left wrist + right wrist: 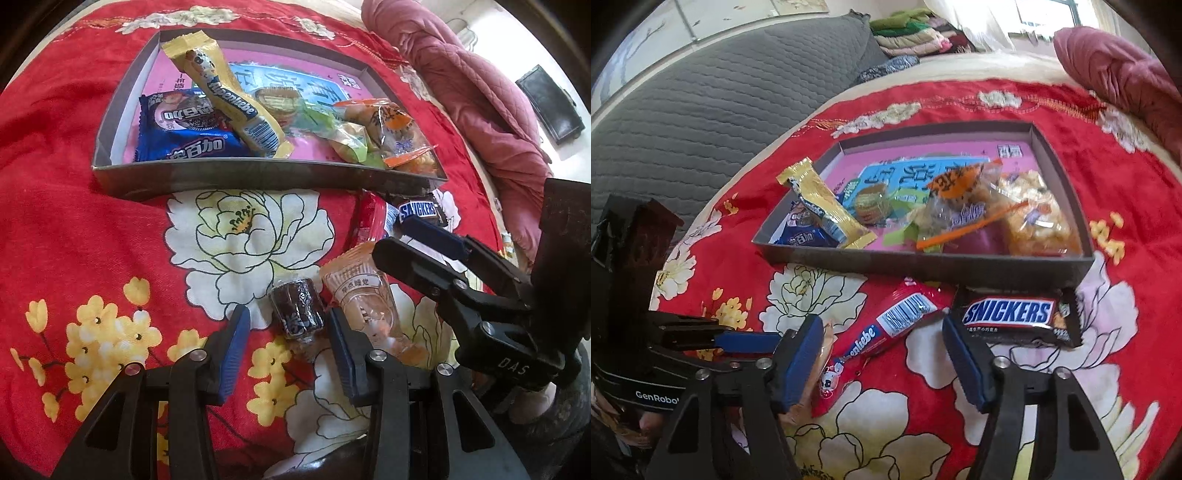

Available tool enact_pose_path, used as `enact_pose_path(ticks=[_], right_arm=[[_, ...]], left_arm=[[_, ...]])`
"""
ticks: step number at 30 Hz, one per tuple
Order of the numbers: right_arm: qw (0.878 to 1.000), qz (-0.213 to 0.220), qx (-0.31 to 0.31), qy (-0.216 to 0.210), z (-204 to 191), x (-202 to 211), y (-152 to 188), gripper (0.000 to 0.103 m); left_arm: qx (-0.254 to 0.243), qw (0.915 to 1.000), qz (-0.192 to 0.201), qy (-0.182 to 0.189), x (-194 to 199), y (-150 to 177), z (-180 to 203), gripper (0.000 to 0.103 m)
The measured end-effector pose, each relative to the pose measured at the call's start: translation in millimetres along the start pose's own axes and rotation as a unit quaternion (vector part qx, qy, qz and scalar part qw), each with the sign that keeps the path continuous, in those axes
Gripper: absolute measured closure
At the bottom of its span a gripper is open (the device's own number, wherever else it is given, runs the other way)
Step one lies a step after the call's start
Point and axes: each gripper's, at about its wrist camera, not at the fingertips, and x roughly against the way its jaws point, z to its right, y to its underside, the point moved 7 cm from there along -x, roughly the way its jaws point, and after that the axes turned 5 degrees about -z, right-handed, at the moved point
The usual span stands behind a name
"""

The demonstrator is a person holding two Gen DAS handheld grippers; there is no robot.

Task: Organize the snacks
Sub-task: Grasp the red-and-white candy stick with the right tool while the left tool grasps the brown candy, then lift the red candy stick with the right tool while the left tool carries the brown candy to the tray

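A grey shallow box [258,176] [923,264] on the red floral cloth holds several snacks: a yellow Alpenliebe stick [229,99] [827,206], a blue cookie pack [184,129] and clear bags. My left gripper [288,332] is open, its fingers on either side of a small dark brown wrapped candy [297,308]. A clear wrapped cake [365,299] lies just right of it. My right gripper [882,358] is open over a red Alpenliebe stick [879,336]; a Snickers bar [1012,315] [419,212] lies to its right. The right gripper also shows in the left wrist view [413,240].
A dark red quilt [461,81] [1119,77] lies bunched beyond the cloth's far right edge. A grey quilted cover [720,92] lies to the left, folded bedding [916,33] behind. A black device [550,103] sits on the floor at the right.
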Motion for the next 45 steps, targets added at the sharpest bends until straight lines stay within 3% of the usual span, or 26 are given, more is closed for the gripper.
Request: enact_pose_path(ticks=[4,11,19,30,37,45], right_arm=[[0.999,-0.014,-0.024,-0.019,2.2,-6.2,-0.5,0.049],[0.998,-0.040,-0.044,-0.026,2.2,-21.5,0.6,0.054],[0.997,-0.041,-0.052,-0.029,6.4,-29.1,-1.7,0.069],[1.000,-0.002,0.010,0.013,-3.9,-9.4,-7.0,0.074],[0.999,0.029,0.015,0.020,-0.3,4.1,-14.0,0.078],[1.000,-0.015,0.006,0.019,8.5,-15.8,-3.5,0.078]], left_arm=[[0.003,1.0000,0.000,0.001,-0.7,-0.4,-1.5,0.058],[0.003,1.0000,0.002,-0.001,-3.0,-2.7,-2.1,0.059],[0.001,1.0000,0.005,-0.005,-6.5,-6.4,0.4,0.059],[-0.008,0.9998,0.018,-0.008,-12.0,-16.8,4.7,0.060],[-0.018,0.9994,0.028,-0.012,-13.4,-20.0,6.3,0.063],[-0.010,0.9994,0.031,-0.006,-12.1,-19.9,4.7,0.064]])
